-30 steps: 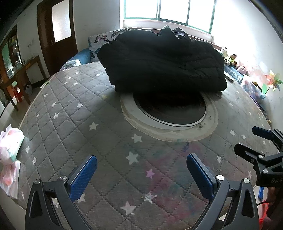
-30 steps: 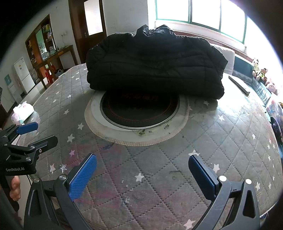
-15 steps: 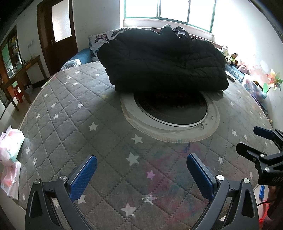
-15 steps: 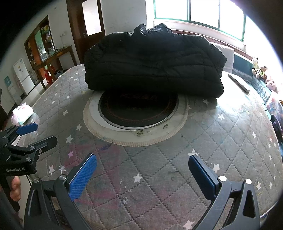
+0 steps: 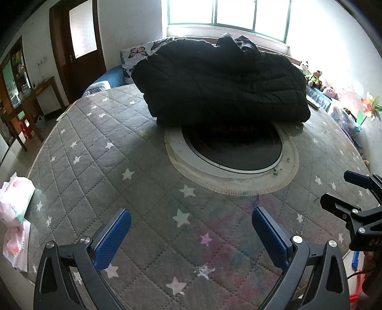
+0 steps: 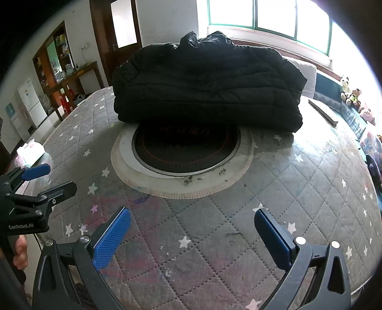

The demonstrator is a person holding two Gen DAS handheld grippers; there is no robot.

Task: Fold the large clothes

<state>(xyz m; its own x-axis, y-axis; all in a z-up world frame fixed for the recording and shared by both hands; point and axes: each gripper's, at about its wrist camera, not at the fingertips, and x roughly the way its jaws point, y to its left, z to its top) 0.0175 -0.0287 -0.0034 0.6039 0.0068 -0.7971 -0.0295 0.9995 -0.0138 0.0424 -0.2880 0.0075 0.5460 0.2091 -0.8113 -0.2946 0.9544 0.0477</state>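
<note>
Mattress, grey quilted with a star print, fills both wrist views and serves as the folding surface; its near half lies bare, which leaves room to work. Black puffer jacket sits at the far side of the mattress below the window, already doubled into a thick rectangular bundle with the collar or hood bunched on top; judged folded, or nearly so, and parked away from the near edge. Its front edge overlaps the far rim of a round dark mat with a pale fringed border, which lies flat at mid-mattress. Left tongs and right tongs both stand wide apart with nothing between the blue pads, held low over the near edge and well apart from the jacket; reads as a rest posture between grasps. Each tool shows at the margin of the other's view, so they are side by side. Pink-and-white bags lie off the left edge.
</note>
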